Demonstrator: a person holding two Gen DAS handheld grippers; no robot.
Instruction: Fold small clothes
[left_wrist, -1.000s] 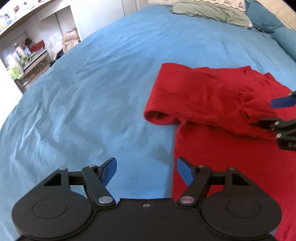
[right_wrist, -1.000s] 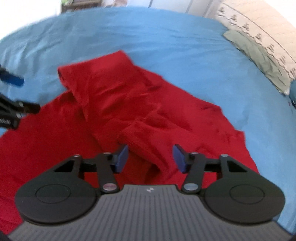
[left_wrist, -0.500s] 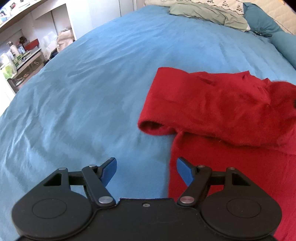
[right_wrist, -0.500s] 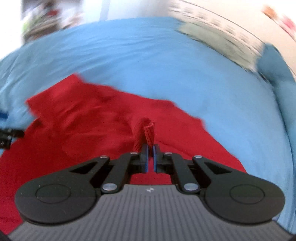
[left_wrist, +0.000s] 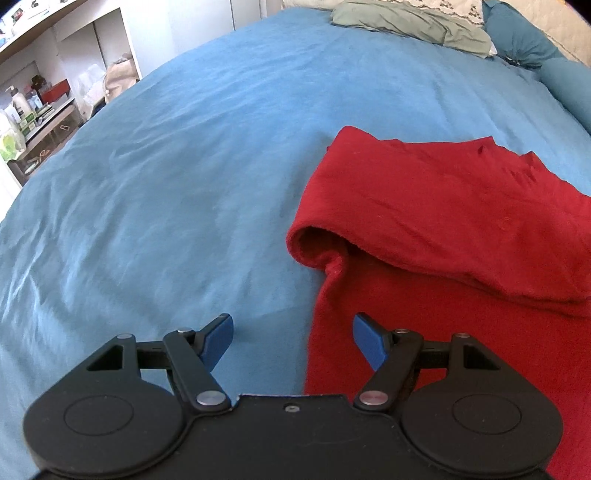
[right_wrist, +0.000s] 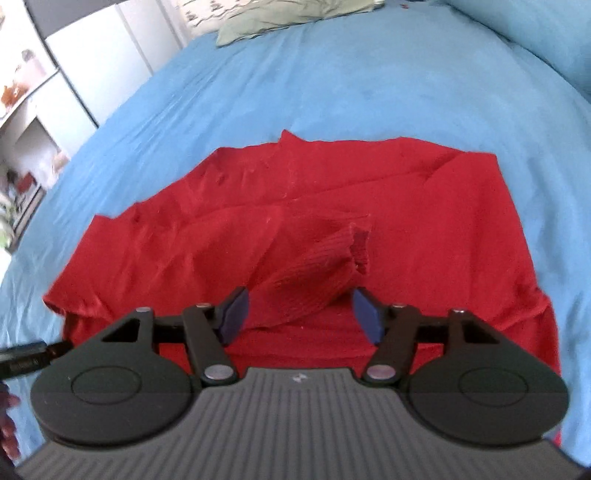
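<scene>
A red knit sweater (left_wrist: 436, 229) lies on the blue bedspread (left_wrist: 184, 166), one sleeve folded across its body. In the right wrist view the sweater (right_wrist: 424, 221) fills the middle, and the sleeve's ribbed cuff (right_wrist: 325, 266) lies loose on the body just beyond the fingertips. My right gripper (right_wrist: 300, 312) is open and empty right behind the cuff. My left gripper (left_wrist: 291, 341) is open and empty, low over the bed at the sweater's left edge, with its right finger over red cloth.
Green and patterned bedding (left_wrist: 410, 20) and blue pillows (left_wrist: 524, 37) lie at the head of the bed. White shelves with bottles and clutter (left_wrist: 33, 107) stand past the bed's left edge. The left gripper's body (right_wrist: 26, 356) shows at the right wrist view's lower left.
My right gripper shut on the sleeve cuff, carried it across the sweater, then opened and let it drop on the body. My left gripper stayed open and edged closer to the sweater's side.
</scene>
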